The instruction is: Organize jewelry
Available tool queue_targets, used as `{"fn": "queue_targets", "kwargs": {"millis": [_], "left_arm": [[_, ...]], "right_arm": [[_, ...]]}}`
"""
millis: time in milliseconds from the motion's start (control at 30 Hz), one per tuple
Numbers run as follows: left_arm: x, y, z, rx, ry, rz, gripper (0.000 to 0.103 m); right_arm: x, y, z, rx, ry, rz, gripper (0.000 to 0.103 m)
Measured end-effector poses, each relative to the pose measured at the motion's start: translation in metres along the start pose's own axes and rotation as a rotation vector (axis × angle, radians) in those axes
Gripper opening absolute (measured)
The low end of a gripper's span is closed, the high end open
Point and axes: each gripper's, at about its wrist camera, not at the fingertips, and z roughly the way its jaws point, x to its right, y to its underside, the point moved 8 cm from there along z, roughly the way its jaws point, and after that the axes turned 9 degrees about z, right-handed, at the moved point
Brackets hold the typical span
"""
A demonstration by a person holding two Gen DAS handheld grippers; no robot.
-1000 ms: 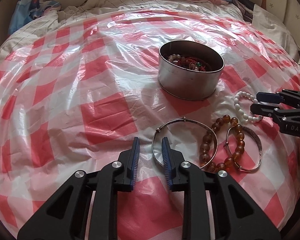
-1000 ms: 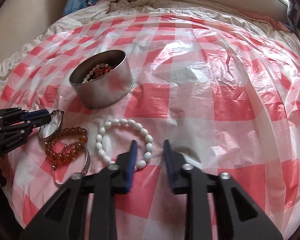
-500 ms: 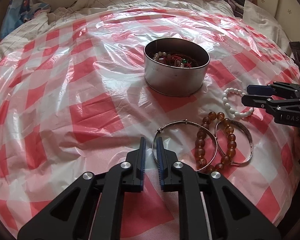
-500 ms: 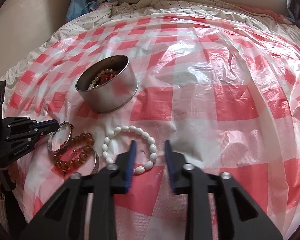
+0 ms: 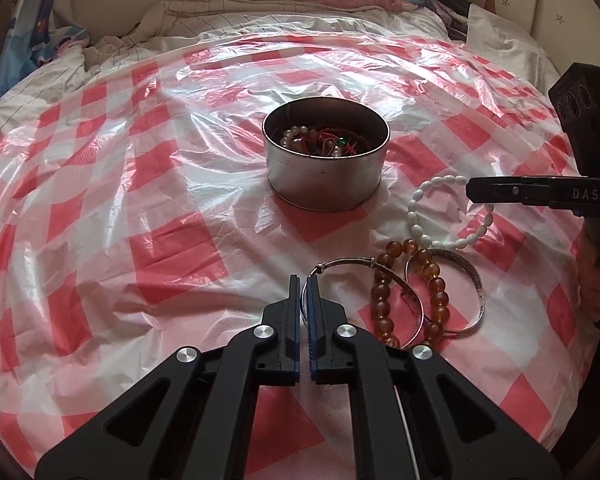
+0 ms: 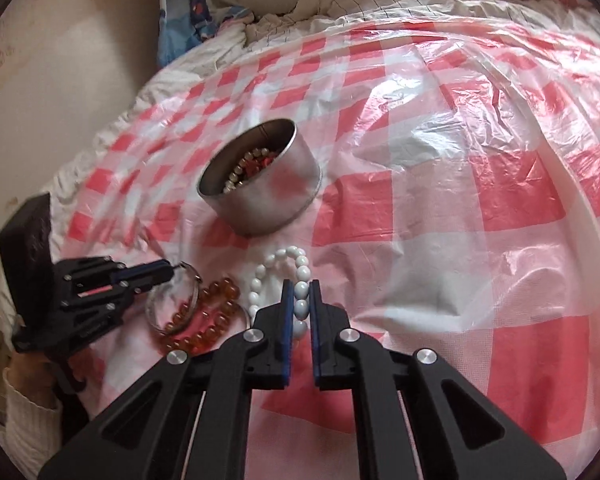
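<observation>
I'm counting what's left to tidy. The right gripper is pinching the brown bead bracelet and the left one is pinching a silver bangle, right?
Not quite. The right gripper is pinching the white bead bracelet, as the right wrist view shows. The brown bead bracelet lies on the checked sheet, unheld. The left gripper is indeed pinching a silver bangle.

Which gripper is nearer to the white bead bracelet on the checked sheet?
Right. The right gripper is closed on the white bead bracelet, beads between its pads. The left gripper is farther off, closed on the thin silver bangle, with the amber bead bracelet between.
</observation>
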Motion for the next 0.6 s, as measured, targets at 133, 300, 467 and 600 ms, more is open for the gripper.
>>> {"fn": "queue_targets", "kwargs": {"millis": [133, 300, 467, 600], "left_arm": [[0.000, -0.004, -0.004, 0.018, 0.002, -0.004, 0.003], [-0.003, -0.009, -0.011, 0.054, 0.020, -0.024, 0.003], [-0.002, -0.014, -0.018, 0.091, 0.035, -0.030, 0.003], [0.000, -0.017, -0.020, 0.099, 0.030, -0.014, 0.003]], "right_arm": [[-0.004, -0.006, -0.009, 0.019, -0.126, 0.071, 0.008], [-0.016, -0.013, -0.021, 0.059, -0.228, 0.091, 0.008], [-0.019, -0.016, -0.026, 0.077, -0.263, 0.089, 0.008], [-0.023, -0.018, -0.028, 0.087, -0.277, 0.073, 0.008]]}}
